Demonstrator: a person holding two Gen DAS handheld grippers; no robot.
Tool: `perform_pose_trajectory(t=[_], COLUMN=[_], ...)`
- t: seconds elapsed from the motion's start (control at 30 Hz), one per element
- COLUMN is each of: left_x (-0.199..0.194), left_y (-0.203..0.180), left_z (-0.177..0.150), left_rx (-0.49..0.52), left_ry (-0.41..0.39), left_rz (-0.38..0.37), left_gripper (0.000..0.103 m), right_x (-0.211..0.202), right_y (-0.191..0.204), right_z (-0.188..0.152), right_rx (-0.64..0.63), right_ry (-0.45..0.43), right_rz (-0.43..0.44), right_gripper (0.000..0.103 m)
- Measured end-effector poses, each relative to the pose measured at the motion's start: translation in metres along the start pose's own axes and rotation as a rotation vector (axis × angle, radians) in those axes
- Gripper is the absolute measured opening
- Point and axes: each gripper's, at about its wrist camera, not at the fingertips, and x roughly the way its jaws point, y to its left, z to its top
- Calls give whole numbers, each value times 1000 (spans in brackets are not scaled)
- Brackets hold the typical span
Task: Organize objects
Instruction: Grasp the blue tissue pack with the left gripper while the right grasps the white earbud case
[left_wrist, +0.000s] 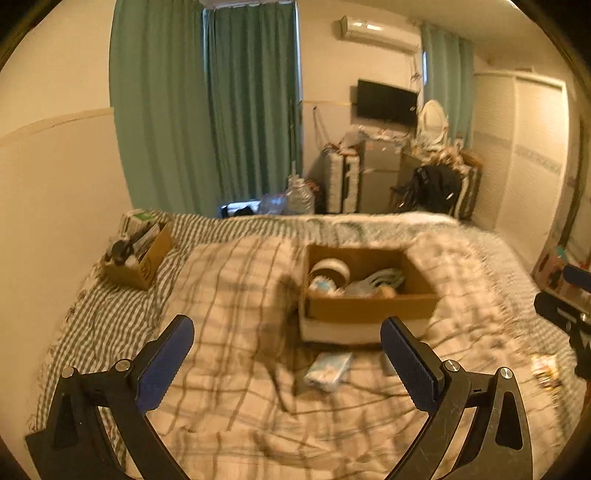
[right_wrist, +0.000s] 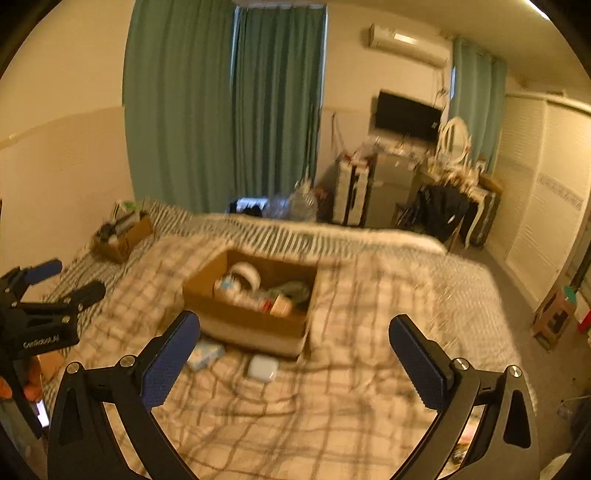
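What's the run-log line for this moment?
left gripper: jaws open, empty | right gripper: jaws open, empty | cardboard box: on bed, holds items | blue packet: loose before box | white case: loose

My left tool (left_wrist: 287, 360) hangs over the bed, its two blue-padded fingers (left_wrist: 164, 363) spread wide with nothing between them. My right tool (right_wrist: 294, 356) hangs level beside it, equally wide and empty. Each shows at the edge of the other's view, and my fingertips (right_wrist: 31, 384) grip the left handle.
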Motion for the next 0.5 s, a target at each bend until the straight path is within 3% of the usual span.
perform_pose_trajectory(t=[0.27, 0.5], left_x=[77, 142], left_y=[-11, -26], left_z=[-41, -62], left_rx=[16, 47], left_ry=[154, 260], left_rz=[3, -5], left_gripper=[103, 103], right_x=[106, 167], right_y=[-4, -8], right_z=[-32, -34], right_rx=[67, 75], right_ry=[178, 245], right_rz=[39, 24], right_gripper=[103, 103])
